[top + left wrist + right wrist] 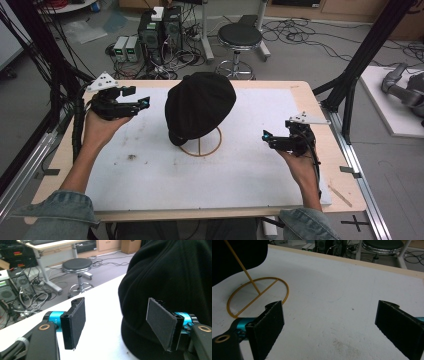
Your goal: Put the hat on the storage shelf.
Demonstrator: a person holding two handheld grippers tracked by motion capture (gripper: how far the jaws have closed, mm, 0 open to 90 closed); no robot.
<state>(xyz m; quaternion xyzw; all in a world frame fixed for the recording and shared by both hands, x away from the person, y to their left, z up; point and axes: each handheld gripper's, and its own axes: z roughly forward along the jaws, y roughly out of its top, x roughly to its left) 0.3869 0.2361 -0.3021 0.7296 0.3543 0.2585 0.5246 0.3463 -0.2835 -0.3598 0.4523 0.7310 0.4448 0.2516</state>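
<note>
Beneath the black cap [200,105], its stand's [201,148] upper stem is hidden.

left gripper [117,323] fingers spread | black hat [172,277] beside right finger | stool [77,265] beyond

sleeves [65,207]: rolled denim | tongs [145,103]: black, teal joints, grey pads [160,317], brass screws

A grey floor [310,65] lies beyond the table, strewn with black cables [295,35]. A round black stool [240,37] stands near computer towers [160,30]. Black frame posts [370,45] flank the sides.
</note>
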